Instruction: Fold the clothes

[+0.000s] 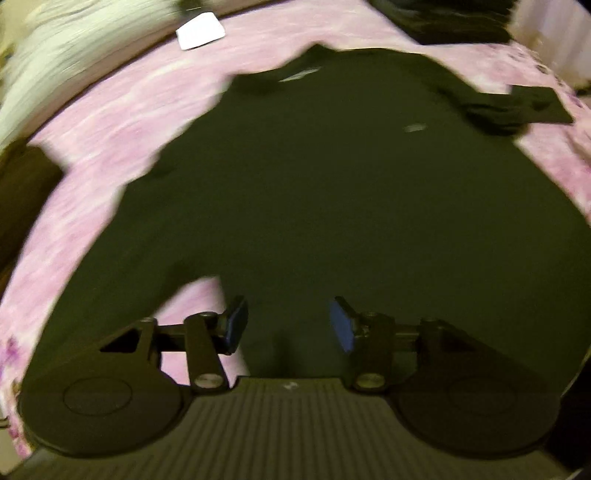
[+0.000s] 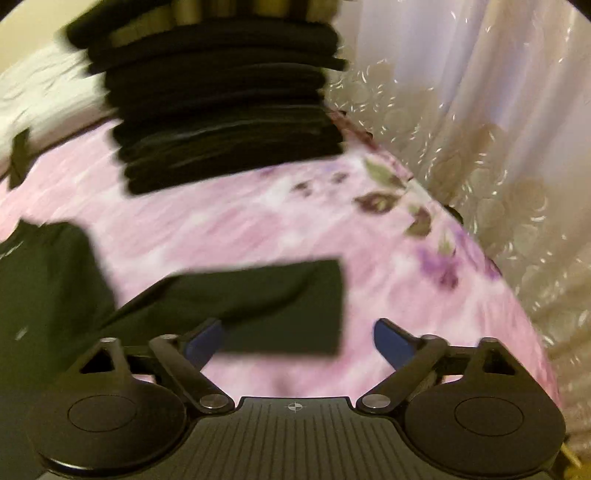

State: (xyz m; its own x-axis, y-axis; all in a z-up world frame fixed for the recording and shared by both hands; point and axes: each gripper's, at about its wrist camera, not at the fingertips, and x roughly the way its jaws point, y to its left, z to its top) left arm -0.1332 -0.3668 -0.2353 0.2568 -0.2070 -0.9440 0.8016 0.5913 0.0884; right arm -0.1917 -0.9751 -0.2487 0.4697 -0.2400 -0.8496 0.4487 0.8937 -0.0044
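Observation:
A dark green long-sleeved shirt (image 1: 314, 177) lies spread flat on a pink floral bedspread (image 1: 122, 122). My left gripper (image 1: 288, 325) is open and empty, hovering over the shirt's lower hem. In the right wrist view the shirt's right sleeve (image 2: 280, 306) lies stretched out across the bedspread (image 2: 406, 258), its cuff end squared off. My right gripper (image 2: 299, 343) is open and empty just above the sleeve's cuff end. Both views are blurred by motion.
A tall stack of folded black clothes (image 2: 225, 110) stands on the far part of the bed. A white card (image 1: 201, 31) lies beyond the shirt's collar. A pale patterned curtain (image 2: 498, 147) hangs along the bed's right edge. White bedding (image 1: 74, 48) lies at the far left.

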